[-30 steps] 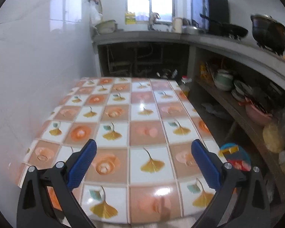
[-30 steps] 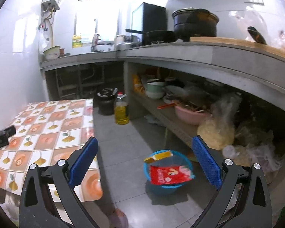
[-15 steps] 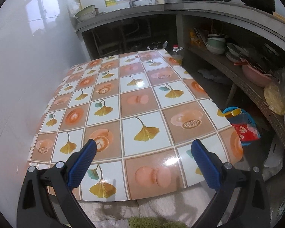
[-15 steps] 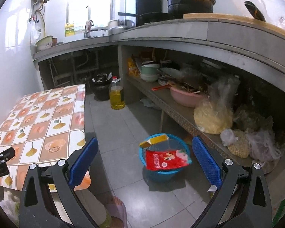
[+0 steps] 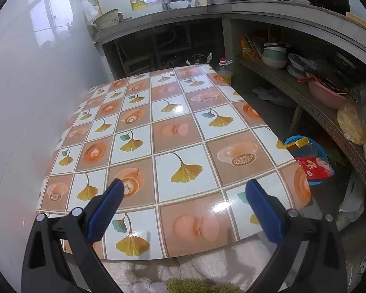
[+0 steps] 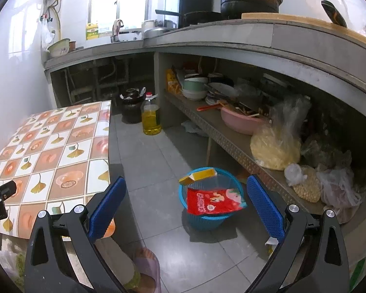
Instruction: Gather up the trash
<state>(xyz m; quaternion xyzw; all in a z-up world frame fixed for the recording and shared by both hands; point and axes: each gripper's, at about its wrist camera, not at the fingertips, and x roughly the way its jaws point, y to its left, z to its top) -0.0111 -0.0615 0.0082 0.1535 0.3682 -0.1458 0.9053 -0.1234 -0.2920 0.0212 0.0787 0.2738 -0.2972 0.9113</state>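
A blue plastic basket (image 6: 213, 217) stands on the floor beside the table, holding a red snack bag (image 6: 213, 201) and a yellow carton (image 6: 198, 175) across its rim. The left wrist view catches the same basket (image 5: 316, 152) past the table's right edge, with the red bag (image 5: 314, 168) in it. My left gripper (image 5: 184, 199) hangs open over the near end of the patterned table (image 5: 158, 146), nothing between its fingers. My right gripper (image 6: 186, 196) is open above the floor, well short of the basket. No loose item lies on the tabletop.
A concrete counter with a low shelf (image 6: 231, 141) runs along the right, crowded with a pink basin (image 6: 240, 122), bowls and plastic bags. A bottle of yellow oil (image 6: 151, 118) and a black pot (image 6: 131, 105) stand on the floor. A slippered foot (image 6: 146, 268) is below.
Both grippers have risen and pulled back; the left view now takes in the whole table and its near edge. The right view looks down more steeply on the basket. Both stay open.
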